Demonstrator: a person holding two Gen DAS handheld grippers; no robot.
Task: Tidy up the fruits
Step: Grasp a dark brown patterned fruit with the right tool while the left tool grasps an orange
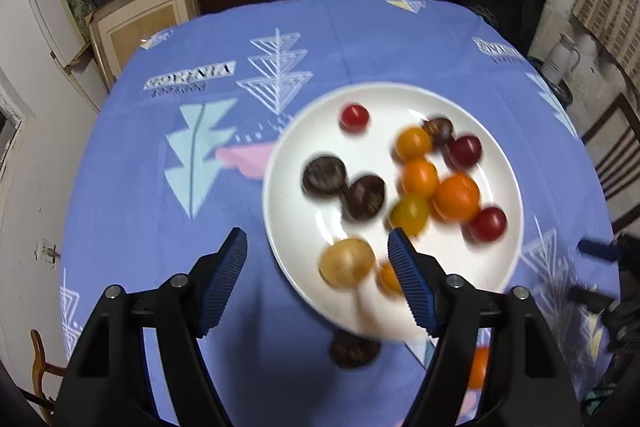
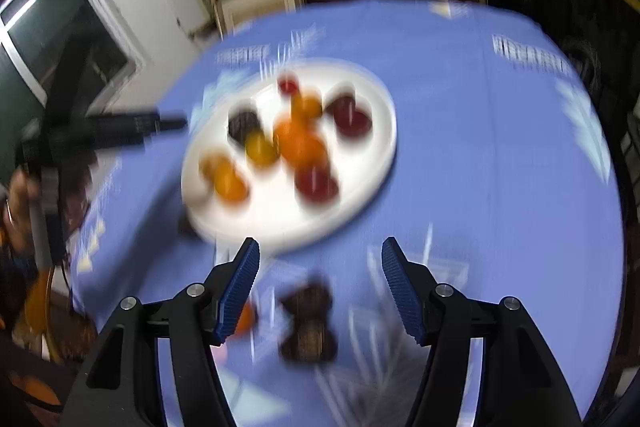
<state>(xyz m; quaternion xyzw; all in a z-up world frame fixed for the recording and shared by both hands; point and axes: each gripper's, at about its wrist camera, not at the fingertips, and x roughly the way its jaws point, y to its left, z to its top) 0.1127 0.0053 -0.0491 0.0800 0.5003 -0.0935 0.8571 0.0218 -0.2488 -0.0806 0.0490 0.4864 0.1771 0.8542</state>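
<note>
A white plate on the blue tablecloth holds several small round fruits: red, orange, yellow, dark brown and one tan. My left gripper is open and empty, its fingers straddling the plate's near-left edge by the tan fruit. A dark fruit and an orange fruit lie on the cloth below the plate. In the blurred right wrist view, my right gripper is open and empty, just short of the plate. A dark fruit and an orange fruit lie on the cloth between its fingers.
The round table is covered by a blue patterned cloth. Shelves, boxes and a dark chair back stand beyond the far edge. The left gripper's body shows at the left of the right wrist view. A wooden chair stands at the right.
</note>
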